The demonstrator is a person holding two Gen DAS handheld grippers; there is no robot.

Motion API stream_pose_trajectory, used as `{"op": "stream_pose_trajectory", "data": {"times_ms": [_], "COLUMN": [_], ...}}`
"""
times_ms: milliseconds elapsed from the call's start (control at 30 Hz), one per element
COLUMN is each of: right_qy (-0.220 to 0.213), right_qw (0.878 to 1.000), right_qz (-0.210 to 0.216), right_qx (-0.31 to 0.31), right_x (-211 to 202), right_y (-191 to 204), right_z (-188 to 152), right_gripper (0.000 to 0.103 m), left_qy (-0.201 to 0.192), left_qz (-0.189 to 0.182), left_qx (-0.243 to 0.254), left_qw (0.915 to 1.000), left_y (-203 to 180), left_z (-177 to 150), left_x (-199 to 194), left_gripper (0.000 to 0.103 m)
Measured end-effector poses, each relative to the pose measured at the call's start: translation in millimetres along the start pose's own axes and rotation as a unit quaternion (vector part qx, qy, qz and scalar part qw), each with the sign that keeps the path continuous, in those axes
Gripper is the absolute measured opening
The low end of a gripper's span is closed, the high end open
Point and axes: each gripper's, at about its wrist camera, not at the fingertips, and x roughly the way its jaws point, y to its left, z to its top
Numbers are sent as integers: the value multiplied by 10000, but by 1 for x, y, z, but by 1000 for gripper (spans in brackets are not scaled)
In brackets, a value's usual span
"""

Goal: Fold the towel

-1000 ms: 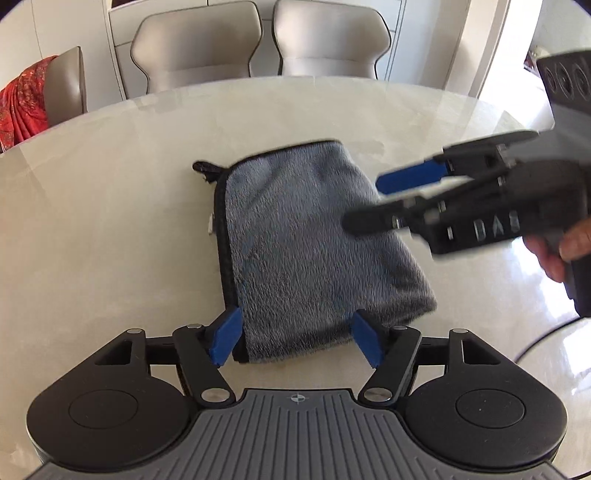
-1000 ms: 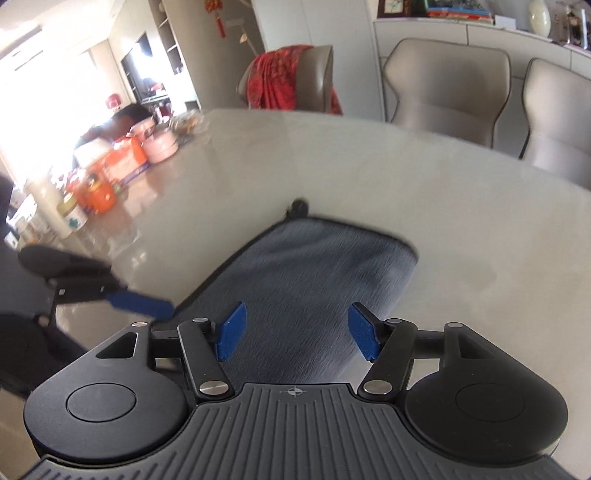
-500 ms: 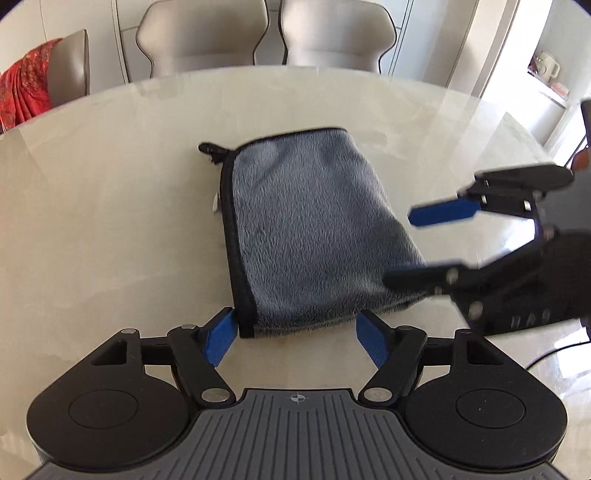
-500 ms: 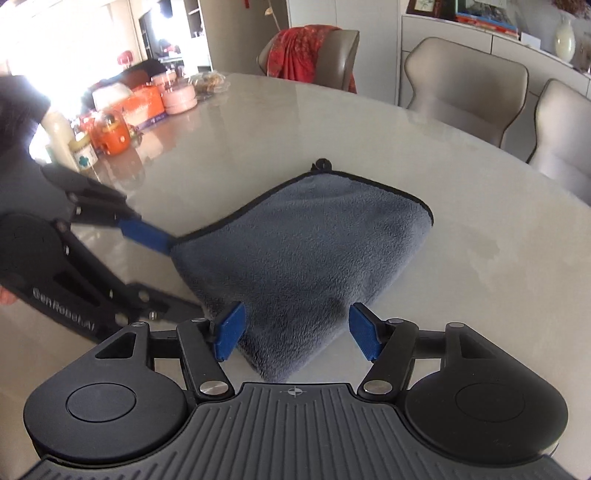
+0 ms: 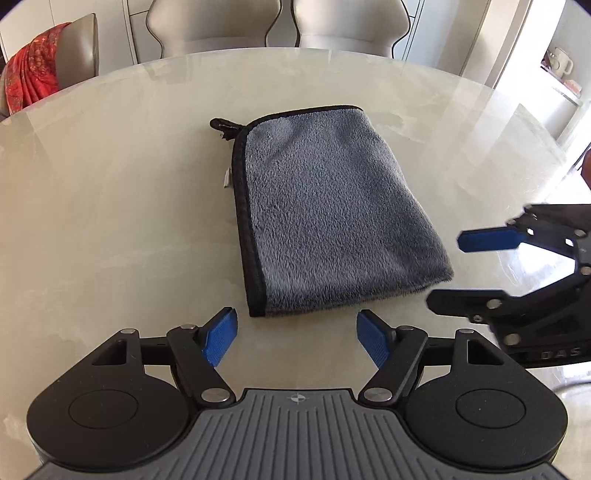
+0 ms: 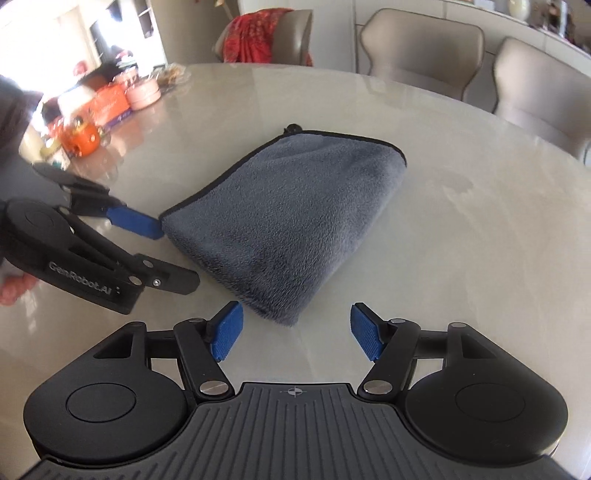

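A grey plush towel (image 5: 332,210) with black edging lies folded flat on the pale marble table; it also shows in the right wrist view (image 6: 291,221). My left gripper (image 5: 297,338) is open and empty, just short of the towel's near edge. My right gripper (image 6: 297,334) is open and empty, just short of the towel's near corner. In the left wrist view the right gripper (image 5: 458,273) hovers to the right of the towel. In the right wrist view the left gripper (image 6: 173,254) sits to the left of the towel, its blue fingertip (image 6: 135,221) close to the towel's edge.
Beige chairs (image 5: 221,26) stand behind the round table (image 5: 110,184); one holds a red cloth (image 5: 33,74). Orange and pink containers (image 6: 110,107) crowd the table's far left side in the right wrist view.
Both grippers have drawn back from the towel toward me. The right gripper moved off the towel to its right side. The towel lies still.
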Motion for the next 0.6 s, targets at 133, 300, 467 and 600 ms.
{"op": "stream_pose_trajectory", "data": {"times_ms": [133, 300, 467, 600], "right_qy": [-23, -65, -37, 54], "right_qw": [9980, 9963, 9945, 9884], "right_qz": [-182, -437, -642, -1063], "right_qx": [604, 739, 830, 1082], "right_x": [-12, -21, -27, -35], "right_y": [1, 14, 26, 34], "right_z": [-11, -26, -32, -34], "right_gripper": [103, 103, 103, 103], "left_qy": [44, -6, -205, -504], "left_qz": [49, 74, 124, 297], "left_qx": [-124, -277, -171, -98], "left_qw": [9999, 9996, 9996, 9982], "left_y": [-1, -1, -5, -5], "left_z": [-10, -27, -38, -46], "left_x": [-6, -17, -36, -55], "left_gripper": [82, 85, 93, 100]}}
